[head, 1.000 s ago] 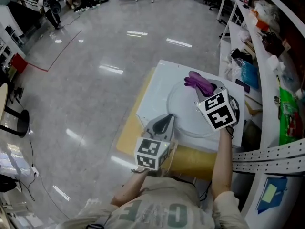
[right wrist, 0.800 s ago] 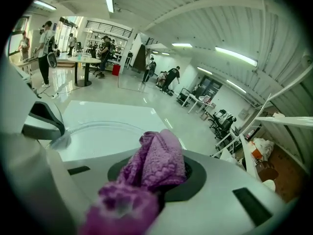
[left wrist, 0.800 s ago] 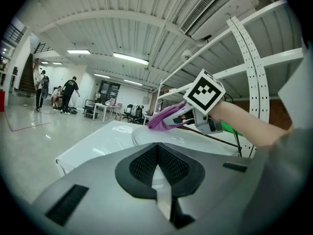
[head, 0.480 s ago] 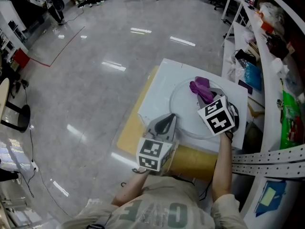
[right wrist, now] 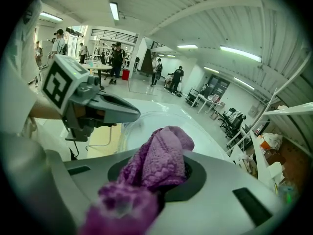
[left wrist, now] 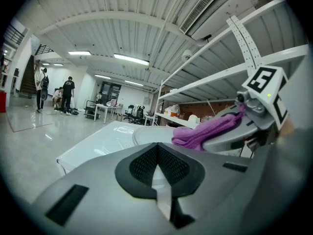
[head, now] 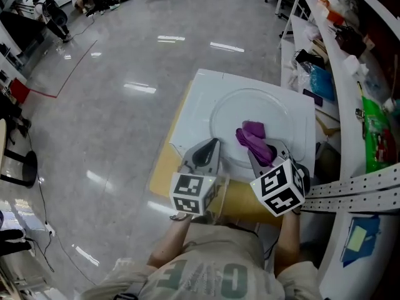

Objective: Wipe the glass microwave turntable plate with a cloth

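The clear glass turntable plate [head: 250,114] lies flat on a white surface [head: 190,114]. My right gripper [head: 261,154] is shut on a purple knitted cloth [head: 252,139], which rests on the near part of the plate. In the right gripper view the cloth [right wrist: 159,160] bunches between the jaws, with the plate [right wrist: 142,124] beyond it. My left gripper [head: 211,147] is shut with nothing in it, at the plate's near left rim. The left gripper view shows the plate [left wrist: 146,135] ahead and the cloth [left wrist: 203,131] at right.
The white surface sits on a yellow board [head: 164,161]. White shelves [head: 350,74] crowded with bags and boxes run along the right, with a perforated metal rail [head: 356,199] close to my right arm. Shiny open floor [head: 112,105] lies to the left; people stand far off.
My right gripper has drawn the purple cloth back across the plate, from its far side to its near part. The left gripper has stayed at the plate's near left rim.
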A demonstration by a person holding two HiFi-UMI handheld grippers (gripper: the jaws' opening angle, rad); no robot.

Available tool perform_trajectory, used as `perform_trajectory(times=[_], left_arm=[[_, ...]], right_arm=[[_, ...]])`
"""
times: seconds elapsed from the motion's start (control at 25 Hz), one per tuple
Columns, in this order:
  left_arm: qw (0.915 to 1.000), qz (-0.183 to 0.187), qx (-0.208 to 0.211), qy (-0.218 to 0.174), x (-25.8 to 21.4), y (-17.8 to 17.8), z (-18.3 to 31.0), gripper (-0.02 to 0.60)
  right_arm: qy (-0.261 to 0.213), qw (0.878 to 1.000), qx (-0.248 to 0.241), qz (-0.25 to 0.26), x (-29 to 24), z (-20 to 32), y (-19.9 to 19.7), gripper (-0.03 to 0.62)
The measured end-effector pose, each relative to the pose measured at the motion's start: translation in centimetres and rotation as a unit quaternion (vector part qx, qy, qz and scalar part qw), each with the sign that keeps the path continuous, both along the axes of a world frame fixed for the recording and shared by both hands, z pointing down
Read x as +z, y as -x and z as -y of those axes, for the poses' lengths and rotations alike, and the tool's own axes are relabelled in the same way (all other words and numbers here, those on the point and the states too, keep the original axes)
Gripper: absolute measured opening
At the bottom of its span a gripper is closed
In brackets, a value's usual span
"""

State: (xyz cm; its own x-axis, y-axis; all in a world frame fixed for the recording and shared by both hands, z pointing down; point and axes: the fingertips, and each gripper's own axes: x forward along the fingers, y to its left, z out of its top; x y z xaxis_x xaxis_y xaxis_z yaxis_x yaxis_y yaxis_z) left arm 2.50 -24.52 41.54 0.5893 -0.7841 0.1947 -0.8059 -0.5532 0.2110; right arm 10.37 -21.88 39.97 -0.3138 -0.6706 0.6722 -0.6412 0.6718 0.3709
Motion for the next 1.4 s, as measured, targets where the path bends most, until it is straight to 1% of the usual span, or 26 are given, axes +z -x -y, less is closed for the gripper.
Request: perform_trajectory(times=[0.16,0.28,0.44,0.68,0.76,0.88,1.0,1.12,1.24,1.4], left_arm=[[1.0000,-0.001,-0.004,0.001,0.0,0.1,0.0,0.002],[1.0000,0.000,-0.004,0.001,0.1,0.0,0.0,0.002],[1.0000,-0.002,-0.004,0.003,0.2,-0.1,0.0,0.002],[1.0000,-0.005,-0.005,0.004,0.1,-0.1,0.0,0.002],[1.0000,-0.004,-0.004,0.006,0.2,-0.2,0.0,0.002],[1.0000,-0.002,-0.002,0.004,0.2,-0.2,0.0,0.002],[1.0000,0.000,0.003,0.000,0.2,-0.4,0.0,0.002],[1.0000,0.000,0.005,0.001,0.2,-0.5,0.0,0.002],[1.0000,0.001,0.005,0.002,0.2,-0.4,0.0,0.002],[1.0000,0.001,0.007,-0.002,0.2,-0.4,0.0,0.002]], right_arm=[[0.004,1.000,0.002,0.008,0.1,-3.5,0.1,0.059],[0.006,1.000,0.002,0.010,0.2,-5.1,0.1,0.060],[0.005,1.000,0.005,0.013,0.1,-5.9,0.0,0.059],[0.008,1.000,-0.004,0.008,-0.4,-6.3,0.1,0.060],[-0.003,1.000,-0.004,0.008,-1.0,-5.3,-0.2,0.059],[-0.037,0.999,0.004,0.001,-2.7,-1.8,-1.2,0.060],[-0.079,0.996,0.031,-0.019,-4.5,3.2,-3.0,0.060],[-0.102,0.993,0.060,-0.031,-5.6,7.9,-4.4,0.059],[-0.099,0.991,0.071,-0.046,-5.0,11.3,-5.0,0.060],[-0.065,0.993,0.062,-0.076,-2.1,13.0,-5.4,0.060]])
